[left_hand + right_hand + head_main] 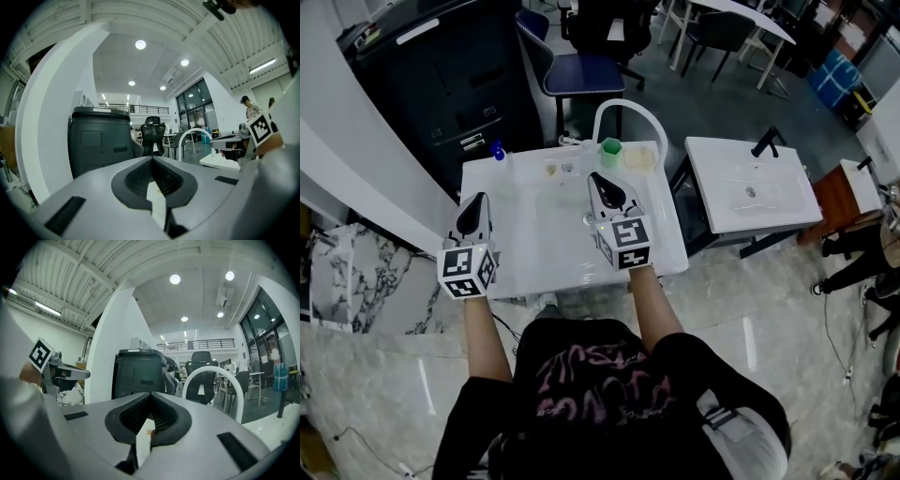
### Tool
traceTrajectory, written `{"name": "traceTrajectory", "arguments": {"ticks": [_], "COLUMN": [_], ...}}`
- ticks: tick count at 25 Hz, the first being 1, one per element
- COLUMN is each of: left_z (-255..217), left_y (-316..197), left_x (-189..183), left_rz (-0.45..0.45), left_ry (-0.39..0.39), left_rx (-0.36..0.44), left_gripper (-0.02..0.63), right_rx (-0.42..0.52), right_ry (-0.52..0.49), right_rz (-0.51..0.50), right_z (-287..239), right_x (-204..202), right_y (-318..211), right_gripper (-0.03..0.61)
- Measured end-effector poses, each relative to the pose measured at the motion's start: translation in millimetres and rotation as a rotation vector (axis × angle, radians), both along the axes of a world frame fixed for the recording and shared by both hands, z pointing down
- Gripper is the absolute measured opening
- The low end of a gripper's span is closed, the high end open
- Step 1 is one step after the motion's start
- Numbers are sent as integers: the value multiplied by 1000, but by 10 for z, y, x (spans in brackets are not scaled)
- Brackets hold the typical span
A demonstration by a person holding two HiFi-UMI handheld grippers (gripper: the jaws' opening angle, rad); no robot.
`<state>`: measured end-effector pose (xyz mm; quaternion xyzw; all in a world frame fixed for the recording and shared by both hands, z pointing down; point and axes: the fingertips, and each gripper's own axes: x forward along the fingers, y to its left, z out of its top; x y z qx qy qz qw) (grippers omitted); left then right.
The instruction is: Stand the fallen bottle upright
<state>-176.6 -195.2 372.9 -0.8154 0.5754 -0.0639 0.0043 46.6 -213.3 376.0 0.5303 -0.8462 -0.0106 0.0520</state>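
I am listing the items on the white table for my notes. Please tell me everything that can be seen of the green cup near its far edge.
The green cup is small and bright green and looks like plastic, with an angular, roughly six-sided rim. It stands upright with its mouth open; its contents cannot be made out. It rests near the far edge of the white table, close beside the left leg of a white arched tube, with a pale yellow object to its right.

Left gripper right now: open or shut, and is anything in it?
Shut and empty. In its own view the left gripper has its jaws meeting at the tips, with nothing between them.
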Motion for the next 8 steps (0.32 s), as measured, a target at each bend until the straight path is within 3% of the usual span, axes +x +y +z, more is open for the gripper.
{"name": "traceTrajectory", "arguments": {"ticks": [8], "left_z": [41], "left_y": [43], "left_x": [-30], "left_rz": [-8], "left_ry": [13], "left_rx": [-1], "left_gripper": [16], "right_rx": [9], "right_ry": [10], "right_rz": [-10], "right_z": [-53], "right_x": [-40], "right_y": [-2], "right_gripper": [12]}}
